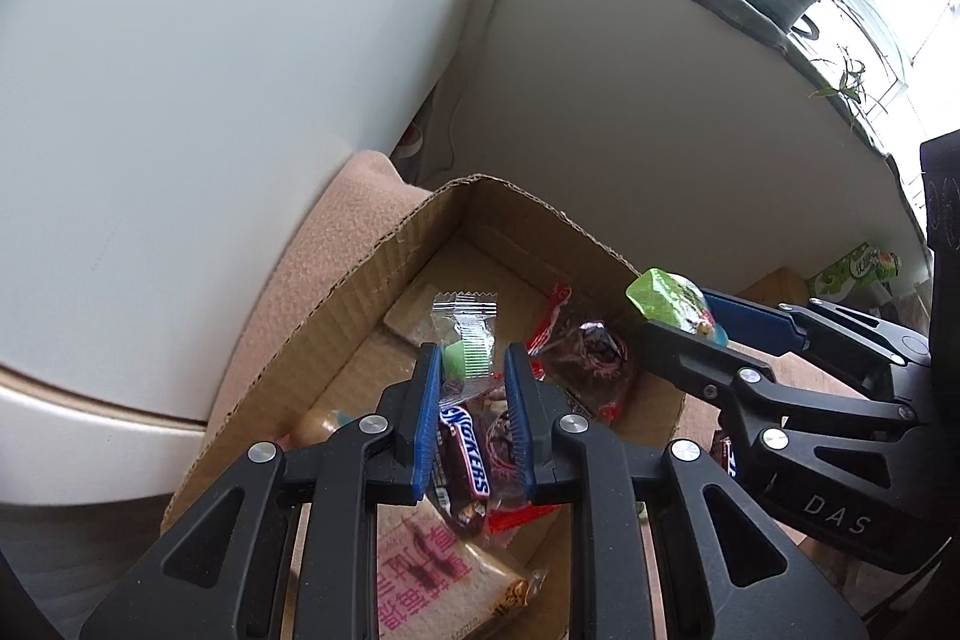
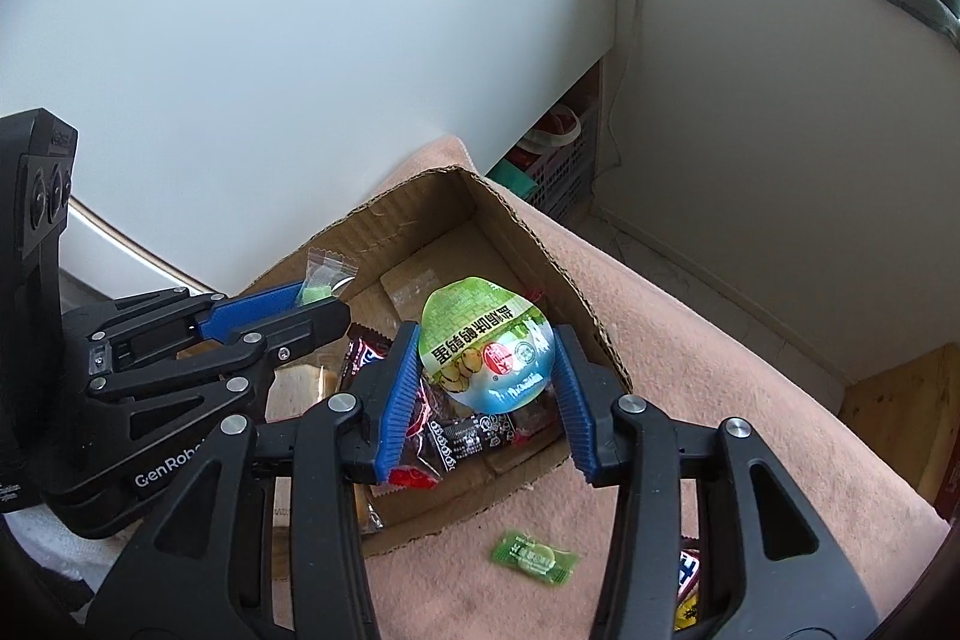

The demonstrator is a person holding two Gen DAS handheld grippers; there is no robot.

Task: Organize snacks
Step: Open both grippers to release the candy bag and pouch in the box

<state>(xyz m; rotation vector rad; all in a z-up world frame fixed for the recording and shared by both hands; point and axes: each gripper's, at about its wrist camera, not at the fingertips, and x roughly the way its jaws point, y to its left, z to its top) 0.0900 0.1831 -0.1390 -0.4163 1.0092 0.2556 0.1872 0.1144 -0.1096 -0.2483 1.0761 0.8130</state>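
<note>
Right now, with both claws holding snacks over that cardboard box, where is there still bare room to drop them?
The cardboard box is bare at its far corner, between the back walls and a flat beige packet. The near half is crowded: Snickers bar, dark red-ended wrappers, a pink-printed pack. Outside, the pink blanket right of the box is free, apart from a green candy.

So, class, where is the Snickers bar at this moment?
In the left wrist view the Snickers bar lies inside the cardboard box, low and central, directly beneath the left gripper, beside red-wrapped snacks.
</note>
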